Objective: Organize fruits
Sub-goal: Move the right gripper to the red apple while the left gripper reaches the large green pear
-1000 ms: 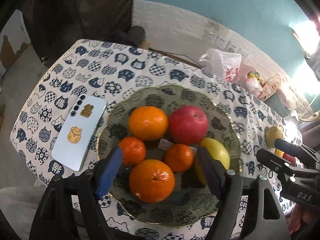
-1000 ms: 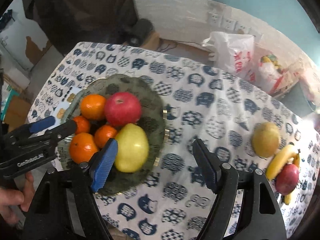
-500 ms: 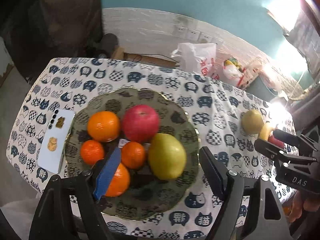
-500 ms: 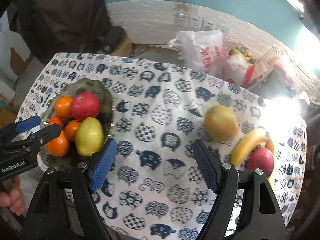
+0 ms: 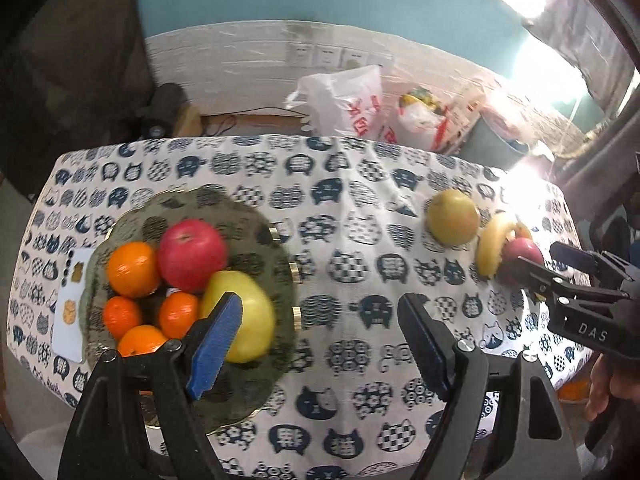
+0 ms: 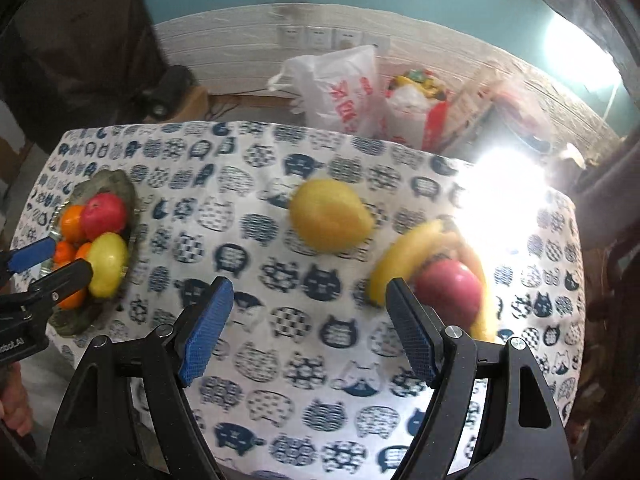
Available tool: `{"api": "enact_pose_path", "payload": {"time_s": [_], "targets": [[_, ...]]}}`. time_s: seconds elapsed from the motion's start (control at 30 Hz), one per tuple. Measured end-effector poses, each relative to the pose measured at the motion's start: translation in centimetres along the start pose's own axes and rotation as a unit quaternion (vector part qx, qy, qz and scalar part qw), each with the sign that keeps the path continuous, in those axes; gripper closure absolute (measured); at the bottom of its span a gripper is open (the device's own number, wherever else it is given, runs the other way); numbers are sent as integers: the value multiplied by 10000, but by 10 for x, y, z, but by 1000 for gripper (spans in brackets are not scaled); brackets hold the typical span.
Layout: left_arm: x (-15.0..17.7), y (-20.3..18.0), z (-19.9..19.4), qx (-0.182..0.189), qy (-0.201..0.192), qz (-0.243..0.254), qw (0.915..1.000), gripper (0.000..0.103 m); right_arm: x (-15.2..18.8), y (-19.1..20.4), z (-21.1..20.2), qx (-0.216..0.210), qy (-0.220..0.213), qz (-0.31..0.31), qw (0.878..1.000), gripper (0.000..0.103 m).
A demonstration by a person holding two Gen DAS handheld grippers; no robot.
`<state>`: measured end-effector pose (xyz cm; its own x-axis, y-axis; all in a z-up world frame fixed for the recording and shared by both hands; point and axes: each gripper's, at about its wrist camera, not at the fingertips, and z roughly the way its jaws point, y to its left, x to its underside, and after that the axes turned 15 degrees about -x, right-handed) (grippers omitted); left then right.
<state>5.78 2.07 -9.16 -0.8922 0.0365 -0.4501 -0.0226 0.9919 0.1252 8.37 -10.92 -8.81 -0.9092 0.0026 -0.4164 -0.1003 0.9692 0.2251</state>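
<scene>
Both tools gape wide and hold nothing: the left tool (image 5: 320,332) hangs by the bowl (image 5: 256,224), the right tool (image 6: 308,320) over the worktop (image 6: 320,360). The bowl holds oranges, an apple (image 5: 192,254) and a pear (image 5: 248,316). Another pear (image 6: 328,214), banana (image 6: 404,256) and apple (image 6: 450,288) lie loose, blurred.

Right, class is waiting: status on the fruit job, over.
Both grippers open, holding nothing: left, right. Plate holds seven fruits. Pear, banana, apple loose on table. Nothing in the way.
</scene>
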Motion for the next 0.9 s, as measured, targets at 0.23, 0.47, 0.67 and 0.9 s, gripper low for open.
{"api": "enact_pose_path", "payload": {"time_s": [0.23,0.47,0.67,0.9], "targets": [[-7,-40,3,100,-33,363,9993,22,11,-46,-8,206,18,288,9994,25],[-17,-74,14,155,-16,764,9970,22,17,-96,-15,397,35,641,9971,25],[-26,-93,25,254,62,956,9951,22,19,-129,-9,448,138,888,9949,25],[-35,-108,46,369,223,960,9944,22,19,-142,14,293,262,1017,9940,25]]}}
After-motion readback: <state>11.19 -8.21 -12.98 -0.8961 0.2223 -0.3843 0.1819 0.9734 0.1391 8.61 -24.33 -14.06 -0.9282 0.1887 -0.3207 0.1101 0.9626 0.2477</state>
